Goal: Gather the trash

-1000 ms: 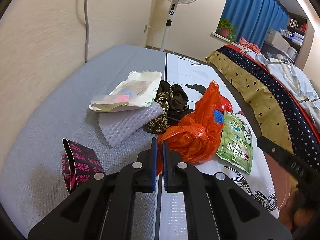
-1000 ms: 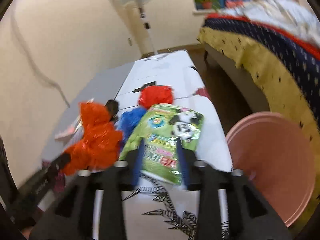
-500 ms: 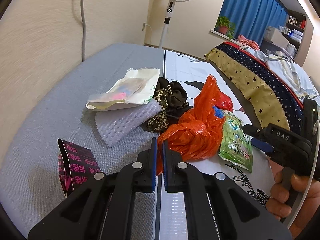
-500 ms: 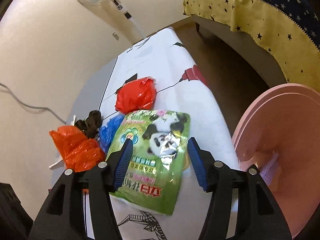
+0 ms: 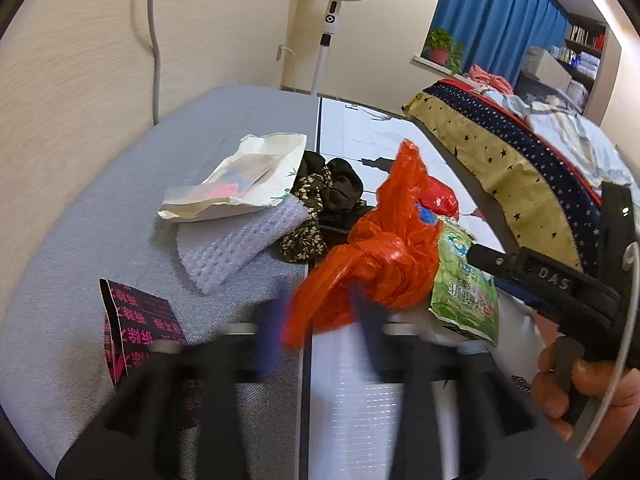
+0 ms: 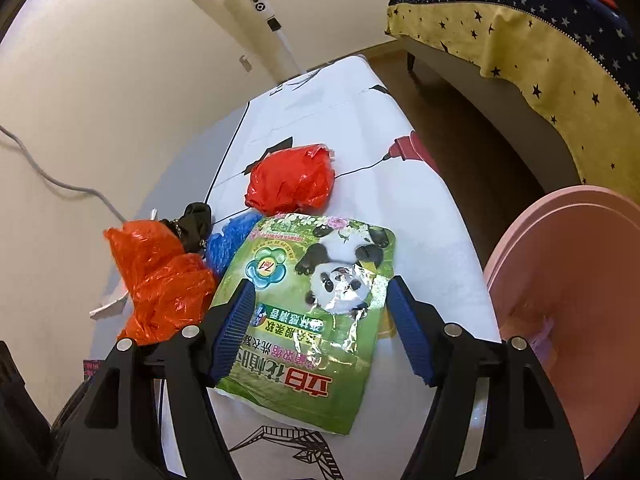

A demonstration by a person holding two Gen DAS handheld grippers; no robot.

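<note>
Between the wide-spread jaws of the right gripper lies the green panda-print pouch, flat on the bench: light, limp, slick foil, best pinched at an edge; left gripper blurred, jaws apart at the crumpled orange bag; pink bin beside, bed beyond

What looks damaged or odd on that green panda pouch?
The green panda pouch is torn open on its front, with crinkled silver foil showing across the panda picture. It lies flat on the white table, its print upside down to the right camera.
</note>
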